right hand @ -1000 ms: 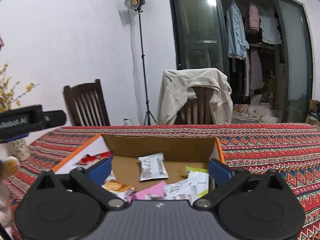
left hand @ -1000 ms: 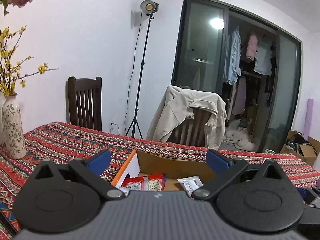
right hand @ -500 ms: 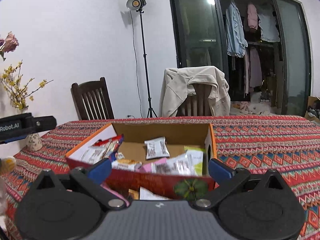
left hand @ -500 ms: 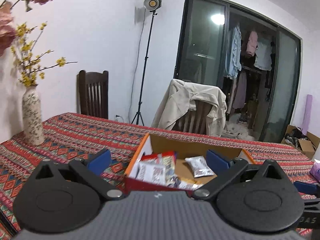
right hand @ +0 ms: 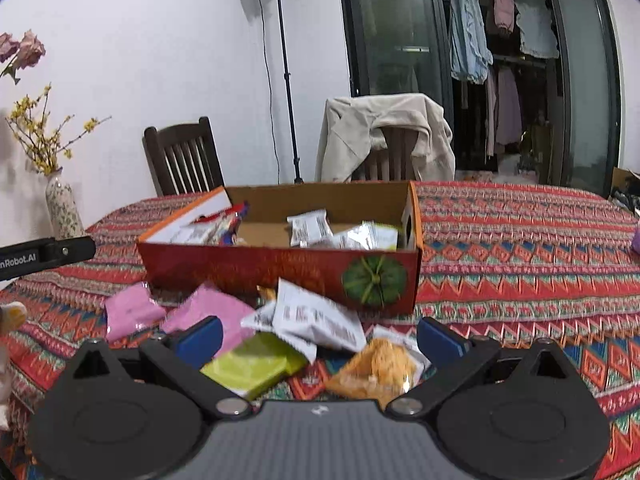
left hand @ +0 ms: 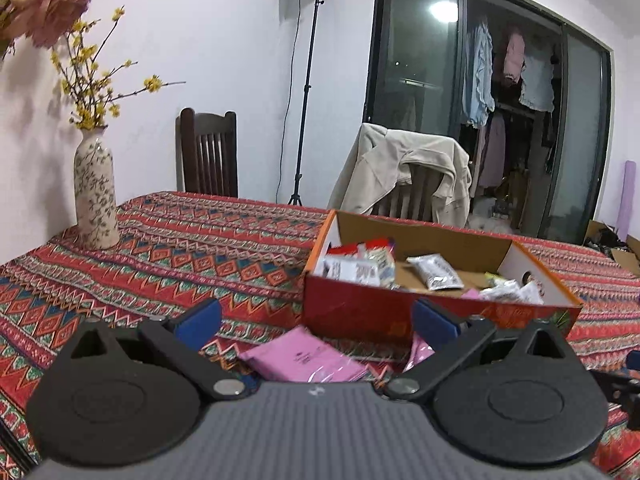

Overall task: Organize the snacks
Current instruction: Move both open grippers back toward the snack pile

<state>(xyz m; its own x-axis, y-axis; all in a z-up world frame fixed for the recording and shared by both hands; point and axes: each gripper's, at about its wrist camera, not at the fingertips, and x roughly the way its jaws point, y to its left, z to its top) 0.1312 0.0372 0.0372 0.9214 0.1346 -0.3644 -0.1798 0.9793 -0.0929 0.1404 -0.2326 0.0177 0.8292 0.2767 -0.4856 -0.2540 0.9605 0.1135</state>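
**Hovering open-jawed over loose snacks in front of the box**

Holding both grippers low over the worktop point(left hand: 168, 264), you have each set of jaws spread wide with nothing between them. Your left gripper point(left hand: 316, 322) points over a pink packet point(left hand: 308, 360) that lies flat on the patterned cloth just ahead of it, between the blue pads point(left hand: 199, 322). Your right gripper point(right hand: 318, 338) hangs above a small heap of loose snacks: a lime-green packet point(right hand: 256, 362) near its left pad, a white printed packet point(right hand: 316, 320) partly overlapping that one, and an orange-yellow snack bag point(right hand: 378, 368) near its right pad. Two more pink packets point(right hand: 132, 312) lie further left on the cloth, close to the box front.

Just beyond the loose snacks stands the red cardboard box point(right hand: 280, 270), open at the top, with a green pumpkin picture on its front right corner. Inside it you can see several packets: red-and-white ones leaning at the left end point(right hand: 216, 228), a white sachet point(right hand: 310, 226) near the middle, and pale green-edged ones at the right.

Further out, a flowered vase point(left hand: 96, 196) with yellow sprigs stands at the left of the worktop. Behind the worktop are a dark wooden chair point(left hand: 208, 152), a second chair draped with a beige jacket point(left hand: 404, 172), and a light stand point(left hand: 308, 80) against the white wall.
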